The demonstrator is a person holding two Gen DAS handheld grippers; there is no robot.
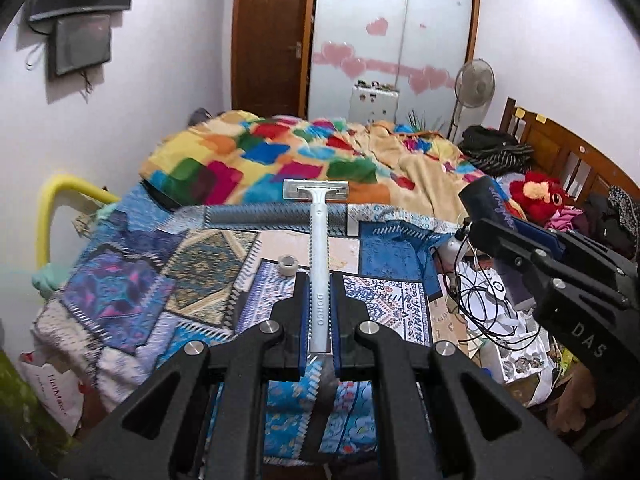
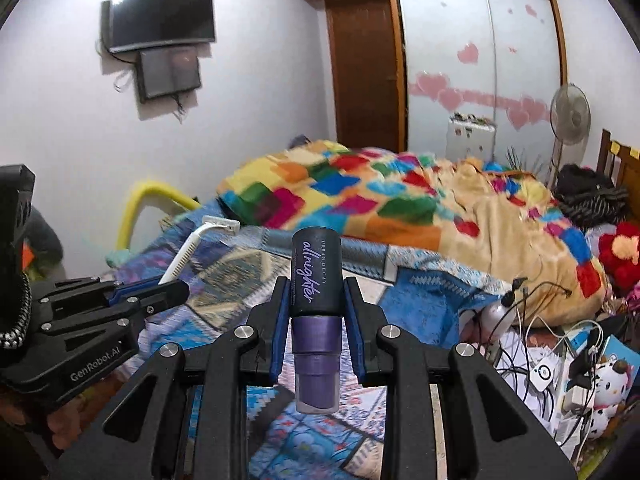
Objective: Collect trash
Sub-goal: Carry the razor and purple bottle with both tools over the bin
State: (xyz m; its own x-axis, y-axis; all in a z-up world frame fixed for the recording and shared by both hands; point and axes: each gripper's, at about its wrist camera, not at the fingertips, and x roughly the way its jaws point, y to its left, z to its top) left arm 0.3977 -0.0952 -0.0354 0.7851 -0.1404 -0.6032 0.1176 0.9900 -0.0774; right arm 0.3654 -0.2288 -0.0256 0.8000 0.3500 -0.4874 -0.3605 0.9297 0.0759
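My left gripper [image 1: 319, 280] is shut on the handle of a white disposable razor [image 1: 318, 240], whose head points away over the bed. From the right wrist view the same razor [image 2: 188, 250] sticks out of the left gripper [image 2: 172, 286] at the left. My right gripper [image 2: 316, 284] is shut on a black and purple spray bottle [image 2: 316, 280] with purple lettering, held upright between the blue pads. In the left wrist view that bottle [image 1: 486, 204] shows at the right, in the right gripper [image 1: 490, 232]. Both are held up above the patterned bedspread [image 1: 160, 272].
A small grey ring [image 1: 287, 265] lies on the bedspread. A bright patchwork blanket [image 1: 304, 156] covers the far bed. Cables, papers and boxes [image 1: 492, 316] crowd the right side, with a red plush toy [image 1: 536, 196]. A wardrobe [image 2: 480, 56], fan [image 2: 570, 114] and wall screens [image 2: 160, 16] stand behind.
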